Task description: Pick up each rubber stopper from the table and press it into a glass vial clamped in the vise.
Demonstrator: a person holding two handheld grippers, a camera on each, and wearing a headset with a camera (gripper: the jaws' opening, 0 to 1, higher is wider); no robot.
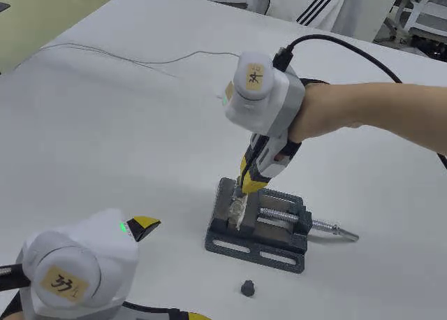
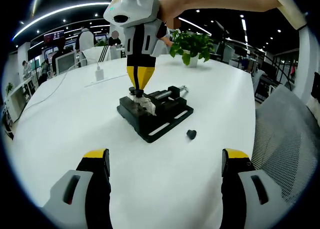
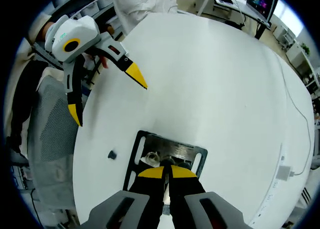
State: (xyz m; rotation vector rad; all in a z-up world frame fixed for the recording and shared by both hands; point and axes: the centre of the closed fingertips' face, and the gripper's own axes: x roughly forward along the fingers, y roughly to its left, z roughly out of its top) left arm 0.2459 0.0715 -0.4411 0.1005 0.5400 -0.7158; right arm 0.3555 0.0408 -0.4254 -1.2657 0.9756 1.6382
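Stopper: a small dark stopper (image 2: 136,92) sits at the tips of the right hand-held gripper (image 1: 244,189), right over the mouth of the vial (image 1: 236,212). I cannot tell whether it has gone into the glass yet.
Vial: clear glass, clamped between the cheeks of the vise (image 1: 260,248), which stands on the white counter (image 1: 105,124).
Loose stopper: a second dark one (image 1: 247,288) lies on the counter just in front of the vise, apart from it and untouched.
Done so far: by my reading, one stopper has been picked up and brought to the vial, and the pressing is under way or about to begin.
Left to do: seat this stopper fully, then fetch the loose stopper. I can make out one vial in the vise and cannot tell whether it holds another.
Right hand-held gripper: points steeply down onto the vise, its yellow tips clenched on the stopper with a thin slit between them. The hand (image 1: 314,110) grips it from the right, with the forearm reaching in level over the counter.
Left hand-held gripper (image 2: 165,154): released and empty, its jaws spread wide. It hangs low over the near side of the counter, aimed at the vise and well apart from it.
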